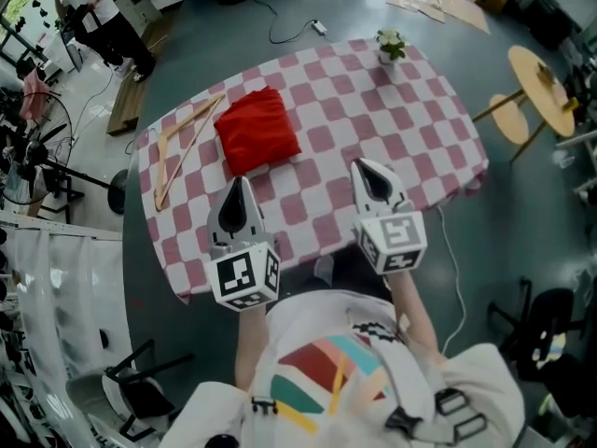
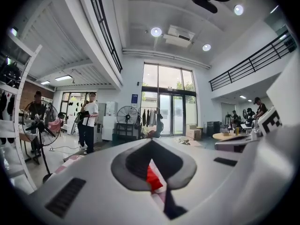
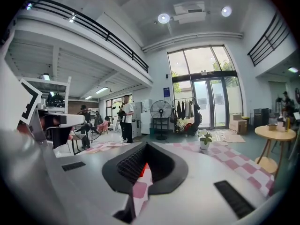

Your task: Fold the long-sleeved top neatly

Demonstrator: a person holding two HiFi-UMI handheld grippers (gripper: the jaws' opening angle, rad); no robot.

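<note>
The red long-sleeved top (image 1: 257,129) lies folded into a compact rectangle on the left half of the pink-and-white checked table (image 1: 373,110). My left gripper (image 1: 239,187) hovers just near of it, jaws shut and holding nothing. My right gripper (image 1: 366,168) sits further right over bare cloth, also shut and holding nothing. In the left gripper view (image 2: 151,144) a sliver of the red top (image 2: 152,178) shows past the closed jaws. The right gripper view (image 3: 146,148) shows only a small red glimpse of the top (image 3: 142,169) and checked cloth.
A wooden hanger (image 1: 182,143) lies at the table's left edge, left of the top. A small potted plant (image 1: 391,45) stands at the far right corner. A round wooden side table (image 1: 544,87) is off to the right. A person (image 1: 98,12) stands at the far left.
</note>
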